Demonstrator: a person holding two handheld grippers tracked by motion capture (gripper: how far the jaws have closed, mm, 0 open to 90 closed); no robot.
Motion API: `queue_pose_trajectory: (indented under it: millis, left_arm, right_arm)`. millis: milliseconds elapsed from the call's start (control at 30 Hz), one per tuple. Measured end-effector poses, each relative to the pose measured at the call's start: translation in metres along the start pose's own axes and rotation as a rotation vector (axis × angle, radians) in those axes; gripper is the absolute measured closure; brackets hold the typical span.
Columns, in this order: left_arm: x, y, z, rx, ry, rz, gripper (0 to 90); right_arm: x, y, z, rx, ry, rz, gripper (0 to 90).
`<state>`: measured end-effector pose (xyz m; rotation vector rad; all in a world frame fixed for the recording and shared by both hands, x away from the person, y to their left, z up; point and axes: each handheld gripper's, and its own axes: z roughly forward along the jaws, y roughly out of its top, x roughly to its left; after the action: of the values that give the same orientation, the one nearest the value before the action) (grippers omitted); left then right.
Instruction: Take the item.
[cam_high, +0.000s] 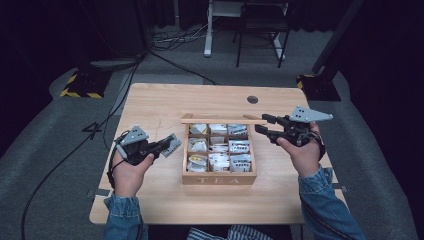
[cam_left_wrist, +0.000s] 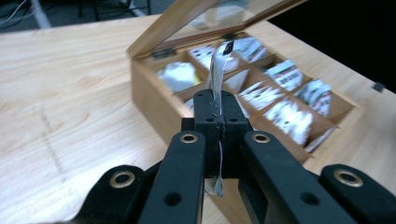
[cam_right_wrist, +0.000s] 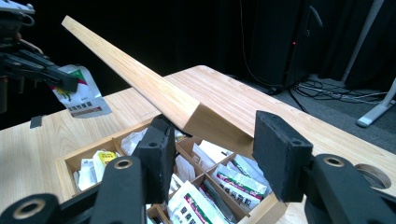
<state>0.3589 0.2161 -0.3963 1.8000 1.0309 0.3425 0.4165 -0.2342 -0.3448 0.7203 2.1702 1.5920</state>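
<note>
- The left gripper (cam_high: 159, 146) is off to the left of the tea box (cam_high: 219, 176), above the wooden surface (cam_high: 150, 105). Its fingers are pressed tight together on a tea packet (cam_high: 171, 144), which looks like it was picked for taking out.
- In the left gripper view the packet (cam_left_wrist: 217, 70) stands up thin between the two black fingers (cam_left_wrist: 208, 119). It is held by one edge, so most of it sticks out free. I think that makes it easy to drop or lay down somewhere.
- The box sits in the middle of the surface, with "TEA" on its front wall. Its little compartments are full of packets, so it needs to stay open for the left gripper to reach in.
- The lid (cam_high: 222, 119) is tipped up at the back of the box. In the right gripper view its wooden edge (cam_right_wrist: 154, 93) runs between the fingers.
- The right gripper (cam_high: 266, 125) is at the right end of the lid. Its fingers (cam_right_wrist: 280, 158) are narrow and seem to hold the lid's corner, most likely to keep it from falling shut.
</note>
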Motion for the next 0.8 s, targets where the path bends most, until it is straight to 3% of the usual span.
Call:
queue_pose_trajectory:
  millis: [200,467,800]
  left_arm:
    - [0.016,-0.009,0.003,0.010,0.038,-0.062,89.1]
    - [0.032,-0.021,0.007,0.038,0.082,-0.113,89.0]
    - [0.048,-0.035,0.017,0.078,0.079,-0.187,88.9]
  right_arm:
    - [0.001,-0.001,0.000,0.003,0.001,-0.002,49.7]
    - [0.001,-0.001,0.000,0.004,0.001,-0.001,49.7]
    - [0.001,-0.001,0.000,0.004,0.003,-0.001,49.6]
